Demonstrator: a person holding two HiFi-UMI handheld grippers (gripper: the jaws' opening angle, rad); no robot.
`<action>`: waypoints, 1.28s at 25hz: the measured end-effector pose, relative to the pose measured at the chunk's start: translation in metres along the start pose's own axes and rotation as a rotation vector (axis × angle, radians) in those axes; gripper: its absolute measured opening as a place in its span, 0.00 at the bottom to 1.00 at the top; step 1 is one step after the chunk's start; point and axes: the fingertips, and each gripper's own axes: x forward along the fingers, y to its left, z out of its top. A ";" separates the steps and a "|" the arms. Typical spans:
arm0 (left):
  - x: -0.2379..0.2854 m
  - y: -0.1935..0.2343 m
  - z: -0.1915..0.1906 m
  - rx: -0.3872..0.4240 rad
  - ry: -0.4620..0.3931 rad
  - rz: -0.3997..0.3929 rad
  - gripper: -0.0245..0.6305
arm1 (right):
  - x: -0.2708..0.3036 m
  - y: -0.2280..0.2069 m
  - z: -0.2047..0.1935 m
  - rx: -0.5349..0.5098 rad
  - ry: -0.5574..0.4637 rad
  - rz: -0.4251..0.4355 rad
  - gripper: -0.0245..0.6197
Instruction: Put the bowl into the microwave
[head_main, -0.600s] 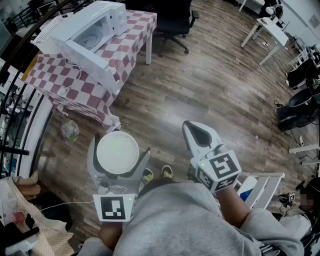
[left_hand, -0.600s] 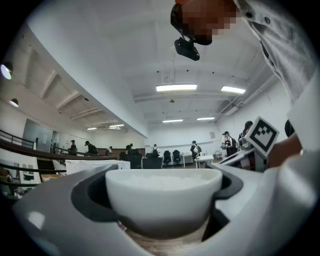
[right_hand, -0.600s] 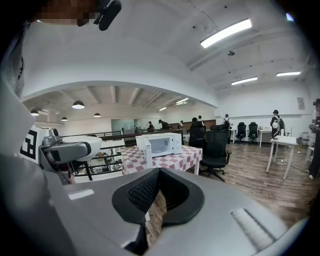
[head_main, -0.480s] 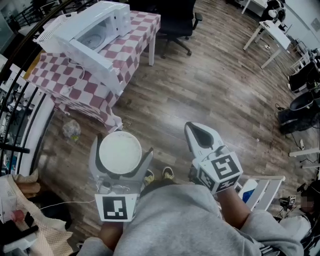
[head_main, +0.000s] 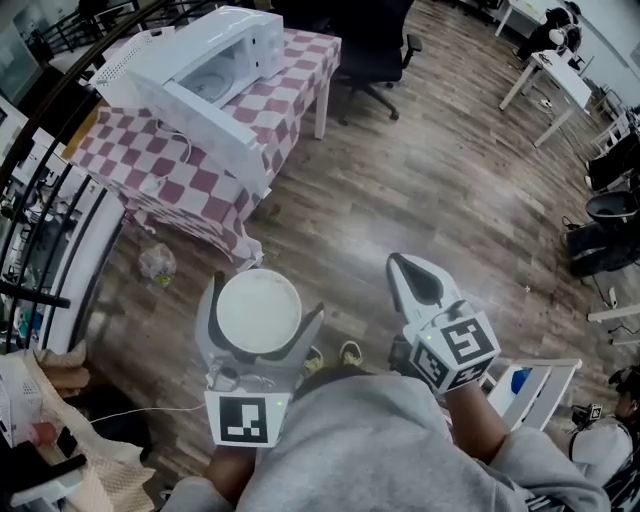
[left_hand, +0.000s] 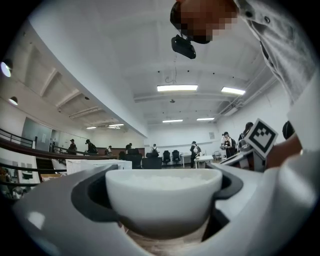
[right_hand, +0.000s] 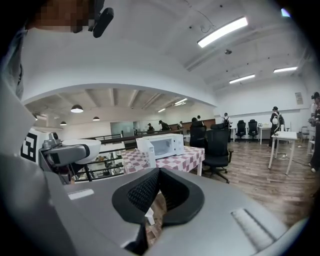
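Note:
A white bowl (head_main: 259, 312) sits upright between the wide jaws of my left gripper (head_main: 260, 310), held above the wooden floor. In the left gripper view the bowl (left_hand: 163, 197) fills the space between both jaws, which press its sides. My right gripper (head_main: 417, 285) is shut with nothing in it; its pads (right_hand: 150, 192) meet. The white microwave (head_main: 205, 75) stands on a checkered table (head_main: 180, 175) at the upper left, its door (head_main: 190, 120) swung down open. In the right gripper view the microwave (right_hand: 162, 145) lies ahead to the left.
A black office chair (head_main: 375, 45) stands right of the checkered table. A railing (head_main: 40, 210) runs along the left. A crumpled plastic bag (head_main: 157, 264) lies on the floor under the table's edge. White desks (head_main: 550, 70) stand far right.
The table and microwave have shifted right and down in the head view, so they are a little nearer. Both grippers keep their pose; the bowl stays in the left one.

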 end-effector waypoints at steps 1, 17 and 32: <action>-0.001 0.002 -0.001 -0.002 0.002 -0.002 0.86 | 0.000 0.001 0.000 0.006 -0.003 -0.003 0.03; -0.006 0.018 -0.009 0.012 -0.006 -0.042 0.86 | 0.004 0.021 -0.004 0.048 -0.024 -0.014 0.03; 0.054 0.012 -0.016 0.020 0.016 -0.046 0.87 | 0.047 -0.025 0.002 0.090 -0.034 0.001 0.03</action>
